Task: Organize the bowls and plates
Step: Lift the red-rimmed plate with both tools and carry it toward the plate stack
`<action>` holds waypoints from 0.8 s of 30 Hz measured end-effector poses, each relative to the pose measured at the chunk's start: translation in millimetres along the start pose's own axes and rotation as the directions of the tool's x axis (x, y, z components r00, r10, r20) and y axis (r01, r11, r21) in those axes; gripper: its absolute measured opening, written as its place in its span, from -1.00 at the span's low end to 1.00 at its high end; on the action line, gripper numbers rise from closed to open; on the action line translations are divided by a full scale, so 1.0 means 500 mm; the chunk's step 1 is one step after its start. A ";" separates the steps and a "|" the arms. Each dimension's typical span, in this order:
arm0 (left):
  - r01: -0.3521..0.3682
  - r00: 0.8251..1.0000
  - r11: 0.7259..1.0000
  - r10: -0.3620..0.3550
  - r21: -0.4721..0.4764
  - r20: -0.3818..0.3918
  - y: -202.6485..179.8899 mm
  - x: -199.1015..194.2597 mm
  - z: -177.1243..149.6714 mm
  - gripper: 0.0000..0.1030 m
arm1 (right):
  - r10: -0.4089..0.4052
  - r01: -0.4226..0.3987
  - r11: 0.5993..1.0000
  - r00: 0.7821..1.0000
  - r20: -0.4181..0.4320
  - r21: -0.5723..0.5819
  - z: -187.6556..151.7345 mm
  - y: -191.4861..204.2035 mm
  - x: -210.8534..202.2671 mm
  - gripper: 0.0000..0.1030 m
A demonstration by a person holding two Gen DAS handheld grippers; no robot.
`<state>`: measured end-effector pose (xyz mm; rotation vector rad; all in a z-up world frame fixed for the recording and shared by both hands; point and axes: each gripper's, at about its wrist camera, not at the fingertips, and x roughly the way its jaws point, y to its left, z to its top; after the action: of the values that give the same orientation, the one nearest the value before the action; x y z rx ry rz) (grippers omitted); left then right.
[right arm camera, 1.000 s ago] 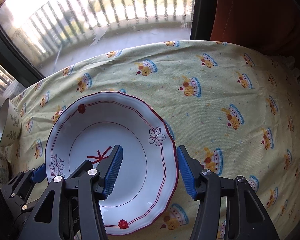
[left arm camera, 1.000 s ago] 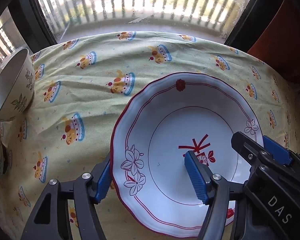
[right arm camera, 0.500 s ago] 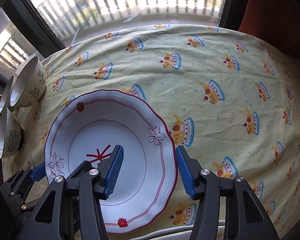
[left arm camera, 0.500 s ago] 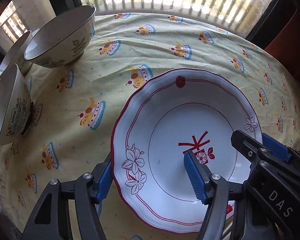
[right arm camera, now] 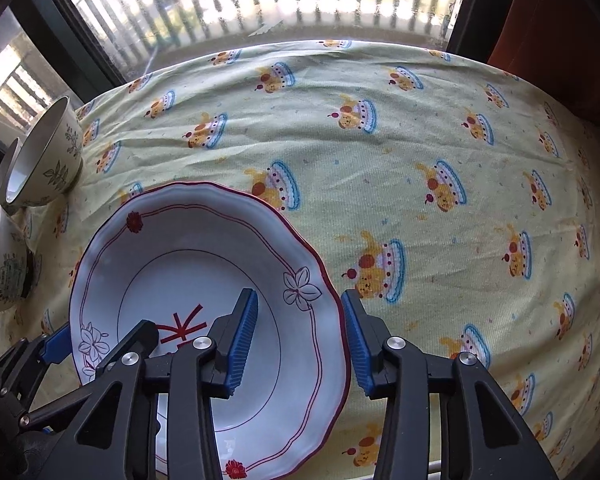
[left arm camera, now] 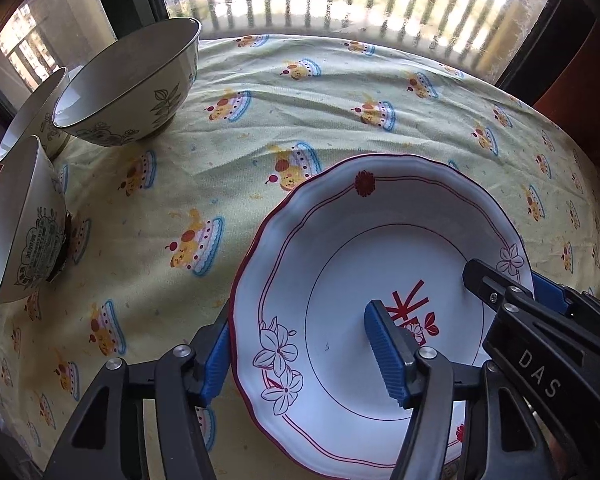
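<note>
A white deep plate [left arm camera: 380, 264] with a scalloped red rim and flower prints lies on the yellow patterned tablecloth [left arm camera: 300, 120]. My left gripper [left arm camera: 300, 316] straddles its left rim, one blue pad outside and the other over the well. Its jaws are closing, and the inner pad stands clear of the rim. My right gripper [right arm camera: 299, 300] straddles the right rim of the same plate [right arm camera: 204, 272] and is also closing. Its outer pad is close to the rim and its inner pad is over the plate's slope. Each gripper's fingers also show at the edge of the other's view.
Three cream bowls with leaf prints stand at the left of the cloth: one at the back [left arm camera: 128, 84], one behind it [left arm camera: 36, 108] and one nearer [left arm camera: 24, 220]. A barred window runs along the far edge. A red-brown surface [right arm camera: 560, 20] rises at the right.
Both grippers and the plate between them moved together across the cloth toward the bowls, which came into view at the left. The right gripper's jaws have narrowed around the rim.
</note>
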<state>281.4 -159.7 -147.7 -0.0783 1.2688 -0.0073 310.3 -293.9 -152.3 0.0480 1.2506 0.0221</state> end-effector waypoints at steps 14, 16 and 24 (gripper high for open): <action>0.027 0.999 0.999 -0.028 0.026 0.024 0.011 -0.051 0.003 0.24 | -0.046 0.046 0.999 0.999 0.009 0.028 -0.005 0.014 -0.050 -0.09; 0.035 0.999 0.999 -0.036 0.029 0.036 0.015 -0.068 0.002 0.24 | -0.051 0.050 0.998 0.998 0.022 0.033 -0.008 0.017 -0.071 -0.09; 0.070 0.995 0.995 -0.075 0.068 0.072 0.046 -0.139 -0.028 0.23 | -0.083 0.077 0.994 0.994 0.068 0.083 -0.039 0.045 -0.153 -0.09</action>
<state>246.5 -134.0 -87.1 -0.0674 1.1893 -0.1081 268.1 -274.5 -84.9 0.0679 1.1806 -0.0989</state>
